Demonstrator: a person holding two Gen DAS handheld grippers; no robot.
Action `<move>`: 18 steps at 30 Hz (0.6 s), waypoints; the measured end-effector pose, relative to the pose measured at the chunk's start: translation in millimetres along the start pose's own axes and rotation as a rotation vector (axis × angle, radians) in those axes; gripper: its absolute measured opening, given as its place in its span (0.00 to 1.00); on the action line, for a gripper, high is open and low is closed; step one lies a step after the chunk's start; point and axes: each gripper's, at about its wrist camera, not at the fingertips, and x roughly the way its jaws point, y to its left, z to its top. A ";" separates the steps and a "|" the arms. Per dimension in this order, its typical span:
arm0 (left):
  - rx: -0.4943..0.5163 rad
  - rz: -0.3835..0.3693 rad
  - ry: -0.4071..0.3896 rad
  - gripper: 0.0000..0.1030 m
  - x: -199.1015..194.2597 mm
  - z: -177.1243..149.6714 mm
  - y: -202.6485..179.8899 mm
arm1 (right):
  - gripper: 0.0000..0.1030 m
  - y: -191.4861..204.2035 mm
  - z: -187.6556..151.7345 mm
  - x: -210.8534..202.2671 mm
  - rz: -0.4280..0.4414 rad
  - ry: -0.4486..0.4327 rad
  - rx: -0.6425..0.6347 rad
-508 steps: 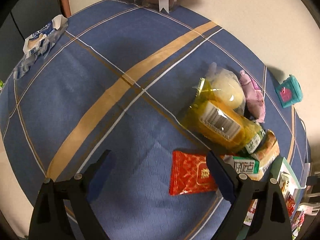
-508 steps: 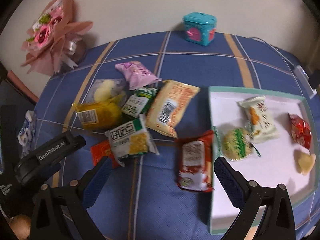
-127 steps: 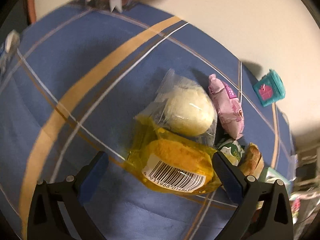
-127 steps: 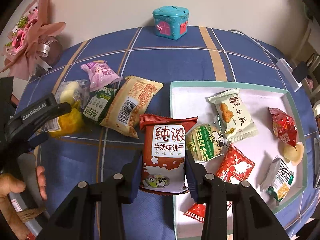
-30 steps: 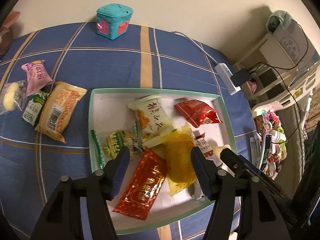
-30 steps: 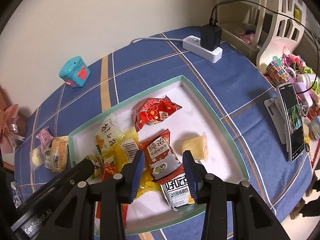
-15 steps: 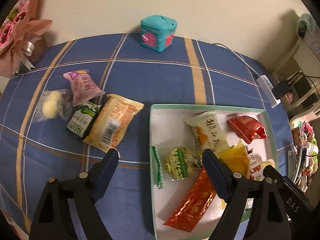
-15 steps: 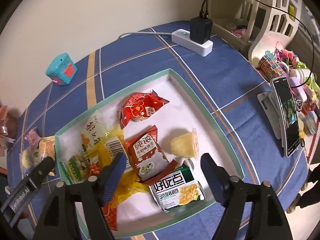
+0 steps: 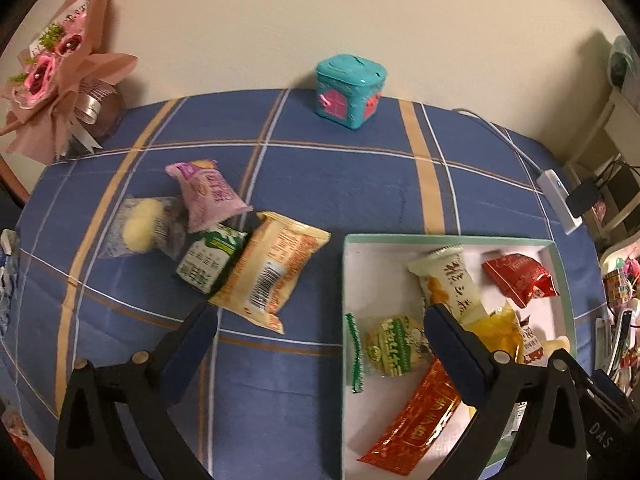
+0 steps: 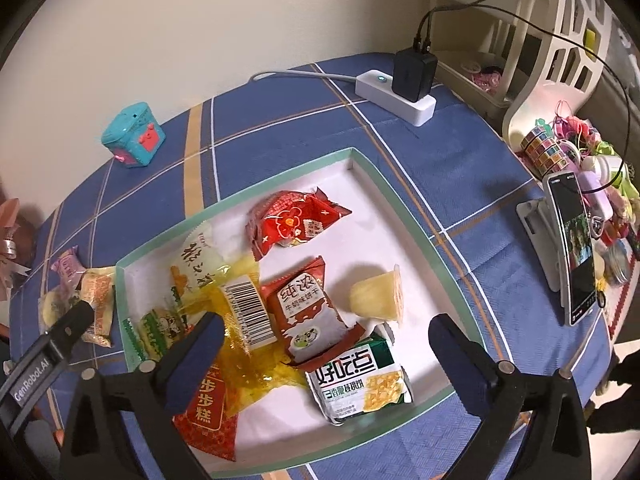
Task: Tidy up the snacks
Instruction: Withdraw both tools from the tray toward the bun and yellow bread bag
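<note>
Both grippers hover with jaws opening wide and nothing pressed. My left gripper hangs over the blue cloth at the white tray's left rim. Beyond it lie a pink packet, a clear-wrapped pale bun, a green packet and an orange packet. My right gripper is above the tray. A red-brown biscuit packet lies loose between its fingers, beside a yellow packet, a jelly cup and a green-white packet.
A teal house-shaped box and a pink bouquet stand at the table's far side. On the right are a power strip, a phone on a stand and a cluttered shelf.
Both pairs of jaws have spread wide. The right one let go of the red-brown biscuit packet, the left one of the yellow packet. The left view swung left toward the loose snacks.
</note>
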 end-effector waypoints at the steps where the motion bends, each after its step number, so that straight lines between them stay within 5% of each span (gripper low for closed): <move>1: -0.002 0.005 -0.005 1.00 -1.7 0.2 1.6 | 1.00 1.8 -0.6 -1.7 0.000 -0.002 -0.006; 8: -0.009 0.043 -0.040 1.00 -19.0 1.4 18.3 | 1.00 20.6 -6.7 -18.1 0.033 -0.018 -0.060; 18: 0.017 0.126 0.012 1.00 -26.6 -12.0 58.7 | 1.00 56.3 -23.3 -36.4 0.074 -0.007 -0.158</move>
